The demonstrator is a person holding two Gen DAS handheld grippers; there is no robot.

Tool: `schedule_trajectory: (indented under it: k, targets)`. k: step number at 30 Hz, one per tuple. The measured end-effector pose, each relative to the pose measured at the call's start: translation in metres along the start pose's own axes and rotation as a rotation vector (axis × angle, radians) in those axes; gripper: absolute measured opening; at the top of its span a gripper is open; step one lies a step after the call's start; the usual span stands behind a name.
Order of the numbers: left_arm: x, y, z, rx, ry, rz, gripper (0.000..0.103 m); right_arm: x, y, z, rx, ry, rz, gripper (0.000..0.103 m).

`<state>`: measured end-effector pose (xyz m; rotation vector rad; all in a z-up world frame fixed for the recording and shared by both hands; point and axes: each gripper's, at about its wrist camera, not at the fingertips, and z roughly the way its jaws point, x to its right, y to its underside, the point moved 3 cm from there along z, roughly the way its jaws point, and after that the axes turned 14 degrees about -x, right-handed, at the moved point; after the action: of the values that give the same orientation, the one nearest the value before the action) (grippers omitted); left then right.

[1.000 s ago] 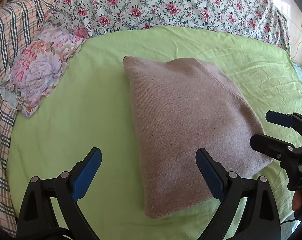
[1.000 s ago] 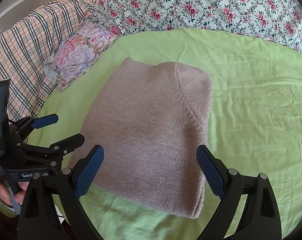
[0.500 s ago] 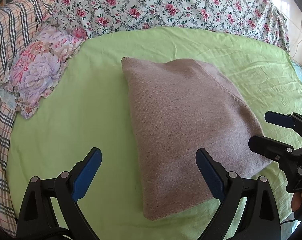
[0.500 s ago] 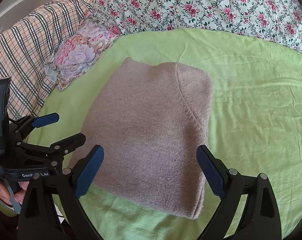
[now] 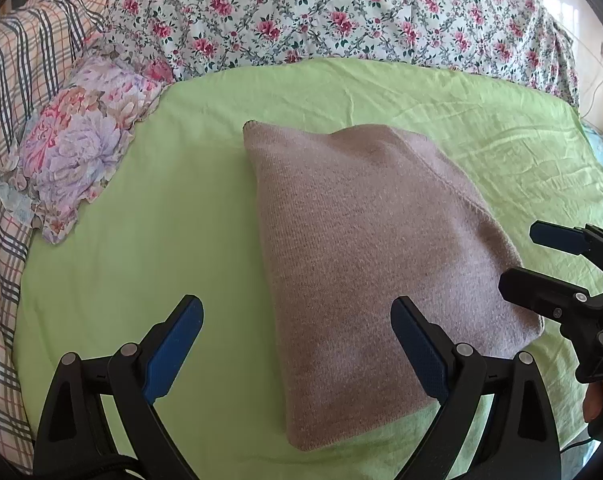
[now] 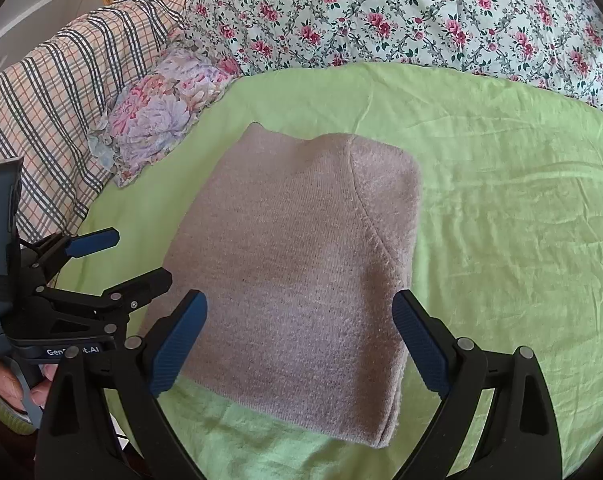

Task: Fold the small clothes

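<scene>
A folded mauve knit garment (image 5: 365,256) lies flat on a green sheet (image 5: 149,240); it also shows in the right wrist view (image 6: 301,264). My left gripper (image 5: 297,340) is open and empty, just short of the garment's near left edge. My right gripper (image 6: 299,332) is open and empty, just short of the garment's near edge. Each gripper appears in the other's view: the right one (image 5: 541,260) at the garment's right corner, the left one (image 6: 117,260) at its left side.
A purple floral pillow (image 5: 77,144) lies at the sheet's left edge. A plaid blanket (image 6: 61,104) lies further left. A rose-print quilt (image 5: 321,12) runs along the back. The sheet's right part (image 6: 521,220) is wrinkled.
Both grippers stay open and almost still. The garment sits very slightly lower and closer in the left wrist view.
</scene>
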<state>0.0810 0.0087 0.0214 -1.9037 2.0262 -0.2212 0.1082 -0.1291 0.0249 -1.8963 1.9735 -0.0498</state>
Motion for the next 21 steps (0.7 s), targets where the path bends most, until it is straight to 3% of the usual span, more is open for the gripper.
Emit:
schedule_trajectory:
  k: [21]
  targets:
    - [-0.0014, -0.0103, 0.0017, 0.007, 0.002, -0.006, 0.095, 0.0043, -0.0088, 0.0016, 0.006, 0.003, -0.001, 0.094]
